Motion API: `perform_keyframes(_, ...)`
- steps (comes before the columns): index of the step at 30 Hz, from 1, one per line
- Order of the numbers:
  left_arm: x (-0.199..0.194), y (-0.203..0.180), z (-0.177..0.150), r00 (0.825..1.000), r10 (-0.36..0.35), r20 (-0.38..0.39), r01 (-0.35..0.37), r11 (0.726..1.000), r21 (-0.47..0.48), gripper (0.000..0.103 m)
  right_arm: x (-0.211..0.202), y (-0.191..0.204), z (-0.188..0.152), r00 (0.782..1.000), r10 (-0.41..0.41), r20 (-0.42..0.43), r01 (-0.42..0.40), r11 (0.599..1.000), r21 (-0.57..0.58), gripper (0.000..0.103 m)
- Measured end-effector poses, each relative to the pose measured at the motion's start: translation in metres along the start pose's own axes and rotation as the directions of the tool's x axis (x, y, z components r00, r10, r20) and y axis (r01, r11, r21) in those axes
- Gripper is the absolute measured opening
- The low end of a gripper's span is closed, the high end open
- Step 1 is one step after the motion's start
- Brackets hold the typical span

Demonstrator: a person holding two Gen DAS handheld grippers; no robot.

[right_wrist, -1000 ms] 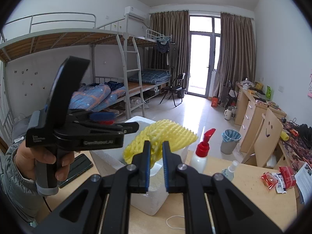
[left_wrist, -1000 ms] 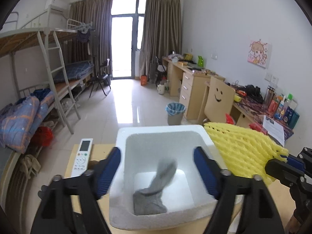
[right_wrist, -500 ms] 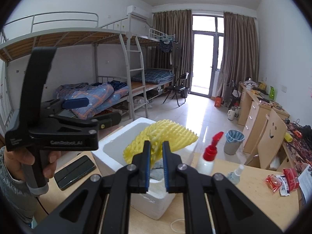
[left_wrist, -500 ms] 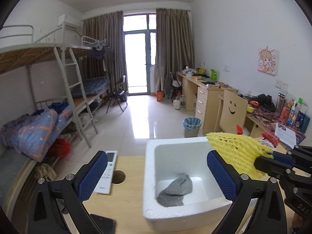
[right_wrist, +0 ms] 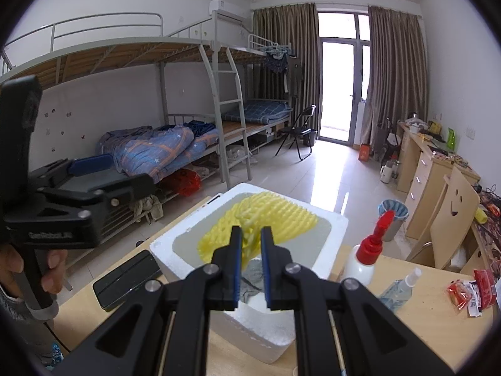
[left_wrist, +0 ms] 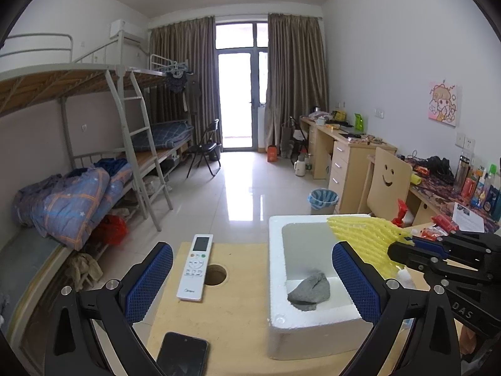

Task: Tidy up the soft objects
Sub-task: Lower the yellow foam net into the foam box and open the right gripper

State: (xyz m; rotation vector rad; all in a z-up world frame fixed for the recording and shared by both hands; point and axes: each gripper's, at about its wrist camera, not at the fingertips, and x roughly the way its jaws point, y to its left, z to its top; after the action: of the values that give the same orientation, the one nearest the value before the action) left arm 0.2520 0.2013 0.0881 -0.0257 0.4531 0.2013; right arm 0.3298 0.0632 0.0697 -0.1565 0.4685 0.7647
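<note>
Sock (left_wrist: pixel 310 291) lies in box (left_wrist: pixel 275 282); my right tongs (right_wrist: pixel 251 238) grasp yellow net (right_wrist: pixel 275 216) above it, left tongs (left_wrist: pixel 250 279) released, empty.

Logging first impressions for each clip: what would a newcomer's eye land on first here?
Most likely the bright yellow foam net, pinched in the shut right tool and hanging over the open white foam box at the table's middle. Next, the grey sock crumpled on the box floor. The left tool stands wide open and empty, with a white remote on the table between its fingers.
</note>
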Motion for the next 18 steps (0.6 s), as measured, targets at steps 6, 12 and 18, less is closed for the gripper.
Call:
perform_keyframes(6, -0.008, 0.005, -0.002, 1.0, -0.008, 0.012, 0.008, 1.0, -0.003, 0.102, 0.005, 0.0, 0.001, 1.0, 0.005, -0.022, -0.005, 1.0, 0.015, 0.016)
perform_keyframes(12, -0.011, 0.007, -0.004, 1.0, -0.009, 0.021, 0.009, 1.0, -0.014, 0.102, 0.003, 0.005, -0.002, 1.0, 0.003, -0.027, -0.003, 1.0, 0.019, 0.056)
perform_keyframes(18, -0.012, 0.002, -0.006, 1.0, -0.024, 0.012, 0.024, 1.0, -0.016, 0.102, -0.005, 0.008, 0.0, 1.0, -0.001, -0.019, 0.001, 1.0, 0.016, 0.057)
